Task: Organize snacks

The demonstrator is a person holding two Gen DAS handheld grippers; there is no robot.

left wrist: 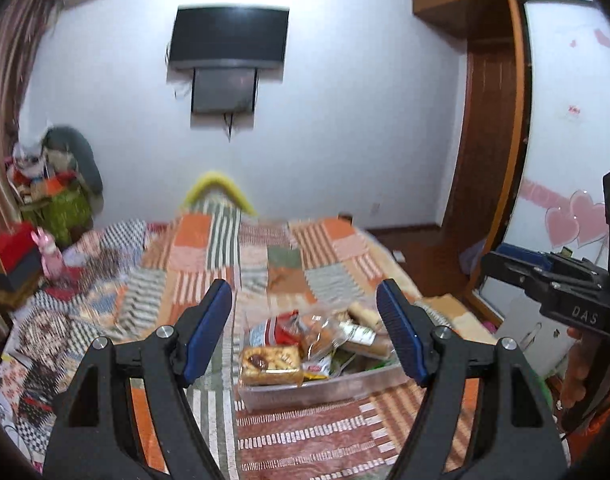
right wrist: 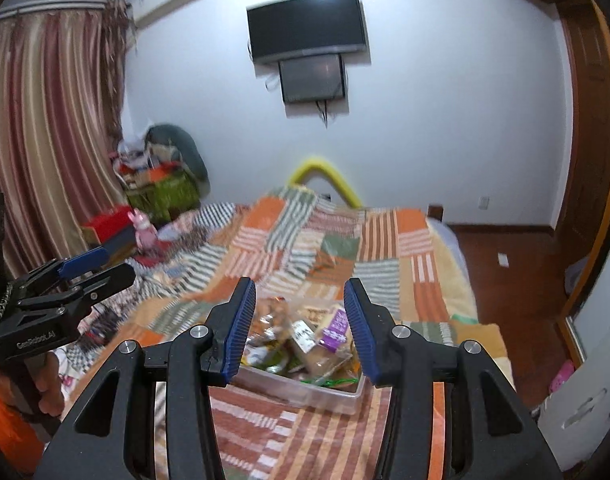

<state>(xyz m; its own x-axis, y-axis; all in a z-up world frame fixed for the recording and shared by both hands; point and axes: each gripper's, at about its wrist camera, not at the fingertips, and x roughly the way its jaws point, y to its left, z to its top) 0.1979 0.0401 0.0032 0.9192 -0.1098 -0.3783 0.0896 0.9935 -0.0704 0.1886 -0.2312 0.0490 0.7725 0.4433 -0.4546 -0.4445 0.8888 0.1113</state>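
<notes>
Your left gripper (left wrist: pixel 303 334) and right gripper (right wrist: pixel 301 330) hang above the bed (left wrist: pixel 345 432), nothing btwn the jaws of either. Clear snack bin (left wrist: pixel 289 394) sits at 12 o'clock below both, heaped w/ packets. Bedspread at 6 is bare, free to pass. Red box (left wrist: pixel 13 248) and pink toy (left wrist: pixel 49 254) crowd 10 o'clock; wardrobe (left wrist: pixel 493 160) blocks 2 o'clock.

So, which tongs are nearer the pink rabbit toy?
Left. The left tongs hang on the side of the bed where the pink rabbit toy stands; the right tongs are further right, above the snack box.
</notes>
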